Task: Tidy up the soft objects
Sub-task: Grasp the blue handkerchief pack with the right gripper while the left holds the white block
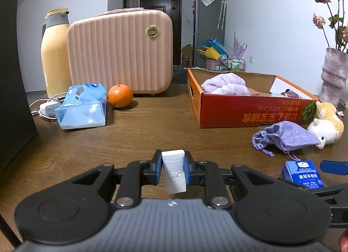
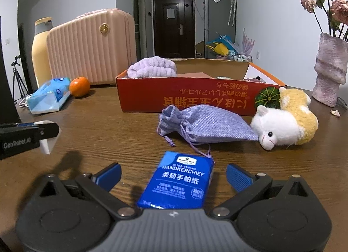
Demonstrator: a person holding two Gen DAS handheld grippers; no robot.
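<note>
Blue handkerchief pack (image 2: 177, 181) lies flat on the table (image 2: 108, 125), directly ahead of the right gripper (image 2: 174, 175) and centred between its spread blue pads (image 2: 238, 176); no contact is seen. Long axis of the pack runs near-to-far, roughly along the gripper's pointing line, so the short sides are presented to the pads. Right hand is judged the nearer one for this pick; in the left view the pack (image 1: 302, 174) sits off to the right.

Left gripper (image 1: 173, 168) is pinched on a white folded tissue (image 1: 174, 170), held above the table at near centre.

Just past the pack: purple pouch (image 2: 204, 123), drawstring trailing toward the pack's far edge; snagging is a risk. Right of the pouch, touching it: plush toy (image 2: 285, 125), leaning against the red box (image 2: 184, 97). Box is far centre, open-topped, purple towel (image 2: 152, 68) already inside at its left end; other contents cannot be made out.

Count: one pack, one tissue, one pouch, one plush, one towel, one box.

Far left, not soft targets as judged: orange (image 2: 79, 86), tissue packet (image 2: 49, 96), pink case (image 2: 91, 48), flask (image 2: 40, 51). Vase (image 2: 329, 71) is far right.
</note>
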